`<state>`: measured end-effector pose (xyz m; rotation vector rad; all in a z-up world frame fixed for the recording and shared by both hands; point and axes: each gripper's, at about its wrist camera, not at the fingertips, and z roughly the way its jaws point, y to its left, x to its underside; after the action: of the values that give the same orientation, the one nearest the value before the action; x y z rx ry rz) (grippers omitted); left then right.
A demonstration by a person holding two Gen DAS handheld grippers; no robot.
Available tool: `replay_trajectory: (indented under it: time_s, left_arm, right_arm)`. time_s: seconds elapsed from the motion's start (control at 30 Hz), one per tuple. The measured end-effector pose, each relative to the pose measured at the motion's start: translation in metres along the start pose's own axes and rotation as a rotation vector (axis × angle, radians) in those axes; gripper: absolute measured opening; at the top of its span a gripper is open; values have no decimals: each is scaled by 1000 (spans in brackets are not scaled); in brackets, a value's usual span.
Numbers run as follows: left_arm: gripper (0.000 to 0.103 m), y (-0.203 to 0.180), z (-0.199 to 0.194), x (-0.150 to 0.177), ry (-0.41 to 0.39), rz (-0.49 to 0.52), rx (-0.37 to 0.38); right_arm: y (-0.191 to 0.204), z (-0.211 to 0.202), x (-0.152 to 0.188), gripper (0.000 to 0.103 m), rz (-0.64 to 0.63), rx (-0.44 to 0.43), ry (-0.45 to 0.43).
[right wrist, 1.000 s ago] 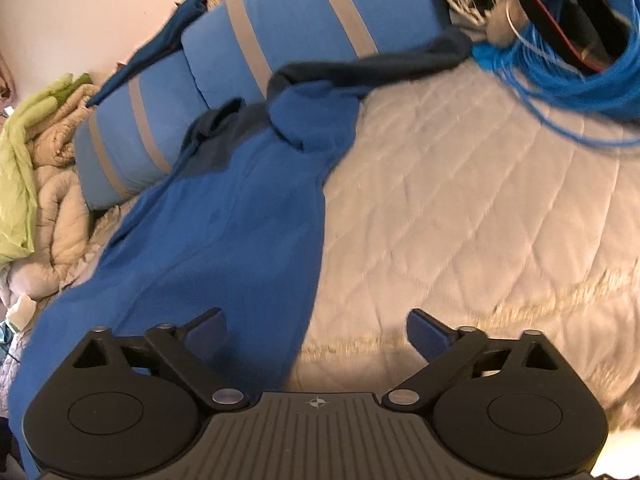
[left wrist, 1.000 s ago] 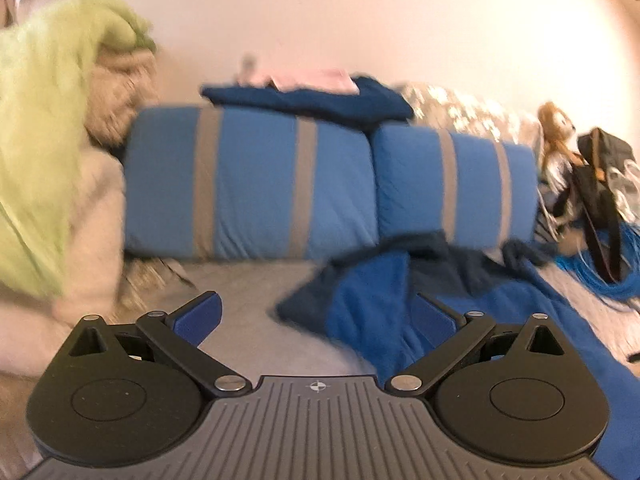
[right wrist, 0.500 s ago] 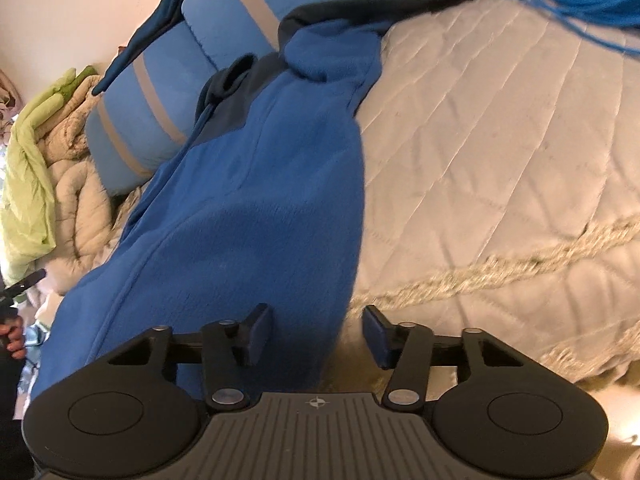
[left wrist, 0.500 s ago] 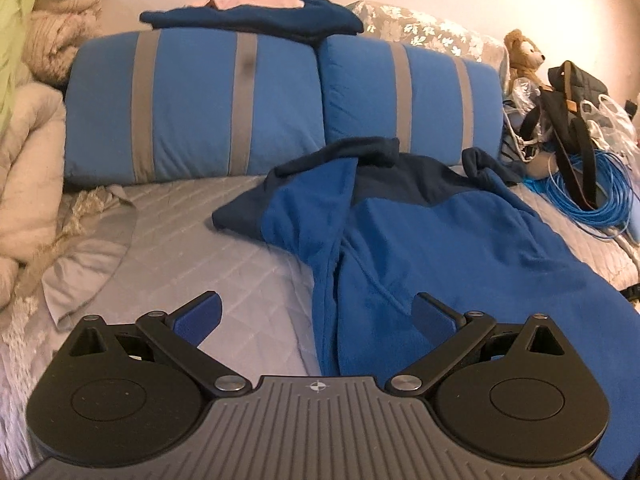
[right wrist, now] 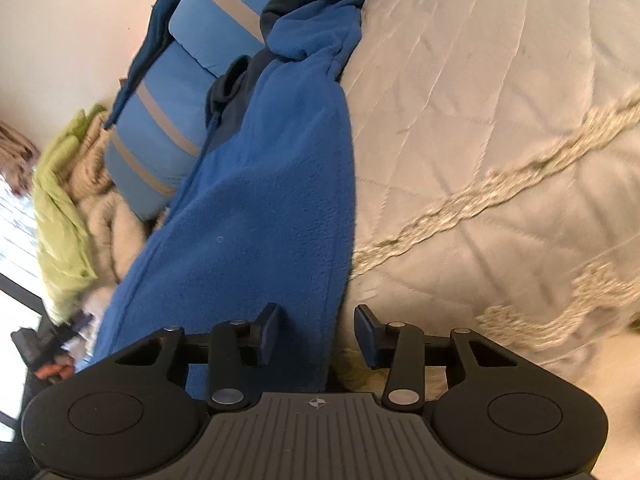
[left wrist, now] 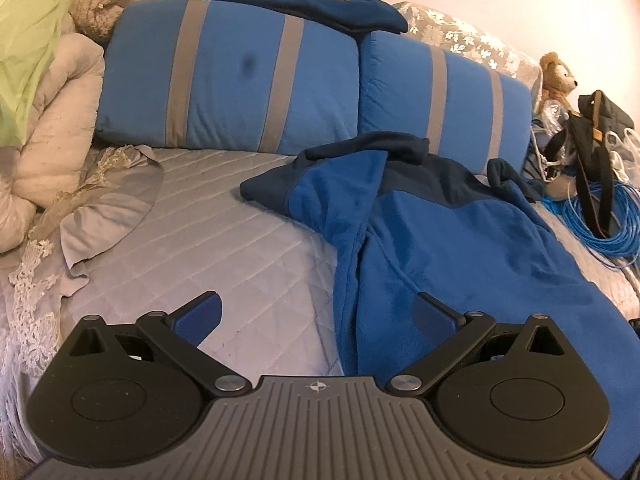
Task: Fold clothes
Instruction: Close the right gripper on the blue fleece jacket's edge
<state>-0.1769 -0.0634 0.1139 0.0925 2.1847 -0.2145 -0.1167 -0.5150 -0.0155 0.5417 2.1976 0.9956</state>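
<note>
The right gripper [right wrist: 316, 330], its jaws just narrowed and still not pinching, brackets the near hem edge of the royal-blue fleece jacket with navy shoulders [right wrist: 256, 216], probably to lift that corner for a fold. The left gripper [left wrist: 318, 314] hangs wide open over the jacket's other hem corner, holding nothing. The jacket lies flat on the pale quilted bedspread [left wrist: 224, 240], long axis running hem-near to collar-far, pointing at the blue grey-striped pillows [left wrist: 236, 76].

We note two blue pillows [left wrist: 240, 80] with grey stripes against the wall, on a quilted bed [left wrist: 224, 232]. A teddy bear [left wrist: 558, 74], black bag [left wrist: 600, 128] and coiled blue cable [left wrist: 600, 232] sit right; beige blankets [left wrist: 52, 120] left.
</note>
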Motion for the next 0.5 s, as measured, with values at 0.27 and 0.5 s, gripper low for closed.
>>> replay_trajectory:
  time_s: [0.27, 0.5]
  left_arm:
    - [103, 4, -5, 12, 18, -14, -9]
    - [103, 15, -5, 33, 37, -84, -9]
  right_arm:
    - [12, -3, -5, 9, 12, 44, -47]
    - [38, -59, -39, 8, -94, 114, -128]
